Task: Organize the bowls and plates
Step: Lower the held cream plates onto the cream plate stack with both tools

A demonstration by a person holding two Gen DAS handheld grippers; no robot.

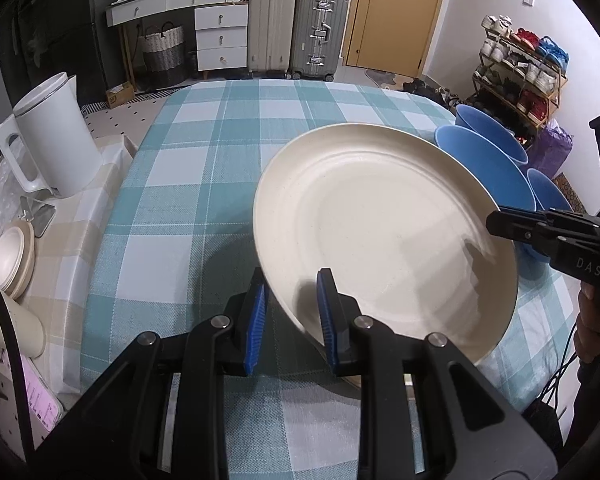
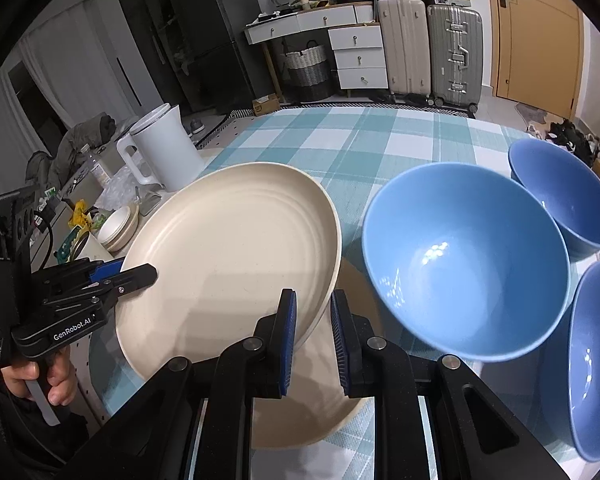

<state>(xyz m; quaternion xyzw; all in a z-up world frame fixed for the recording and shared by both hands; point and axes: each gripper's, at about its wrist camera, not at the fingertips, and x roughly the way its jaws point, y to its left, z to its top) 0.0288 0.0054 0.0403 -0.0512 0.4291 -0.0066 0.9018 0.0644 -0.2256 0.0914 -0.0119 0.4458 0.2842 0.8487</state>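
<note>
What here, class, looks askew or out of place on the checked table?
The upper cream plate sits tilted, its right edge raised off the second plate below, gripped by both grippers. Nothing looks spilled or broken; the blue bowls stand upright.

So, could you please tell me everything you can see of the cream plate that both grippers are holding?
The cream plate is round, matte and faintly speckled, with concentric ridges and a raised rim. It is tilted, lifted above a second cream plate lying on the checked tablecloth. The left gripper straddles its near rim; the right gripper straddles the opposite edge. Blue bowls stand beside it, apart.
</note>
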